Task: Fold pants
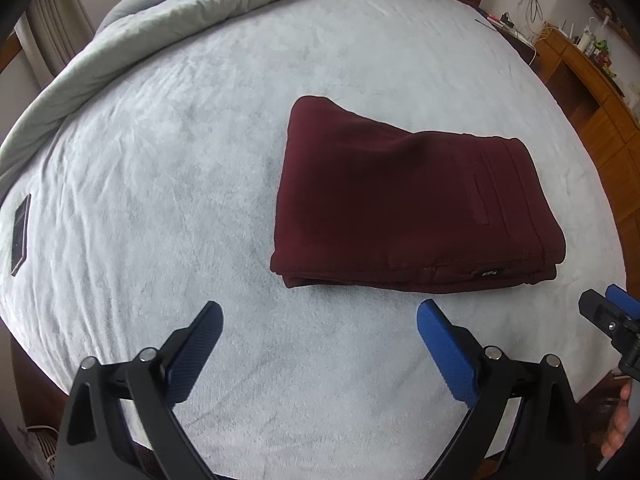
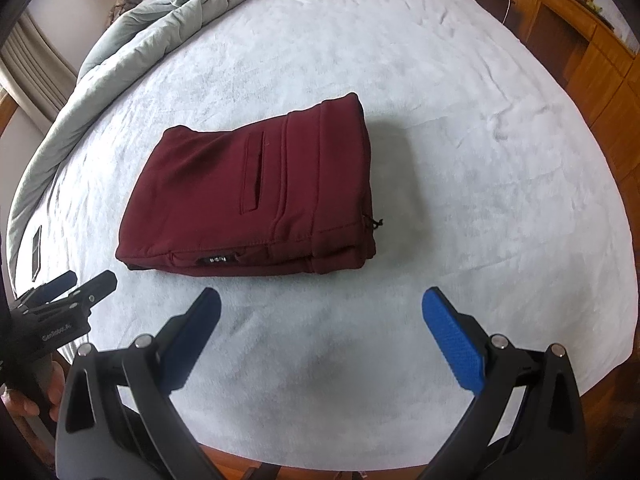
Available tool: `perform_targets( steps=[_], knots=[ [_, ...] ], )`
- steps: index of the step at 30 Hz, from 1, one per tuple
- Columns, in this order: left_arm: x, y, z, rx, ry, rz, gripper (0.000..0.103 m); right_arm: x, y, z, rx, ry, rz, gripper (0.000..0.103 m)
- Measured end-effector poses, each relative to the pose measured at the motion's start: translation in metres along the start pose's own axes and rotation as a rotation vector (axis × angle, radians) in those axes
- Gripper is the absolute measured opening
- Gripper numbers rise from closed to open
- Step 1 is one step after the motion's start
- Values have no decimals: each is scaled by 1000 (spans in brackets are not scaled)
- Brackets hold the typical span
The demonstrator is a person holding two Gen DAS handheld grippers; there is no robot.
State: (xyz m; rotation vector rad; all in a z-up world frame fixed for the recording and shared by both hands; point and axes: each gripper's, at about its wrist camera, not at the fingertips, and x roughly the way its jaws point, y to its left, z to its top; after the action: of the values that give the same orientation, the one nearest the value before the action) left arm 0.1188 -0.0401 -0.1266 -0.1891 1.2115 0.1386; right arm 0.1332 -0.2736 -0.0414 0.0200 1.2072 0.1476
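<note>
I hold both grippers released and empty above the near edge of the bed, jaws spread wide. The left gripper sits just short of the near-left corner of the pants; the right gripper sits just short of their near-right corner. The pants lie near the middle of the bed as a compact maroon stack, folded several layers deep, long axis running across my view, with the stacked layer edges and a small black label facing me. I judge the folding essentially complete; both grippers stand about equally near for any final squaring. The label text is unreadable, and the far edge of the stack is hidden. A phone rests near the left edge.
</note>
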Motion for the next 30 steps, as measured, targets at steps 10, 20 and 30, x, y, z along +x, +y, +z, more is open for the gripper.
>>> perform_targets(
  steps=[10,20,30],
  knots=[
    [-1,-5,-1,15,2,2,98,4,4,-2,-6,9,-9,100],
    [0,-5,-1,27,-2,-2,98,13,7,-3,-7,34,-12,100],
    [5,1,4,26,8,-7,98,18,8,-3,1,45,-4,100]
  ],
)
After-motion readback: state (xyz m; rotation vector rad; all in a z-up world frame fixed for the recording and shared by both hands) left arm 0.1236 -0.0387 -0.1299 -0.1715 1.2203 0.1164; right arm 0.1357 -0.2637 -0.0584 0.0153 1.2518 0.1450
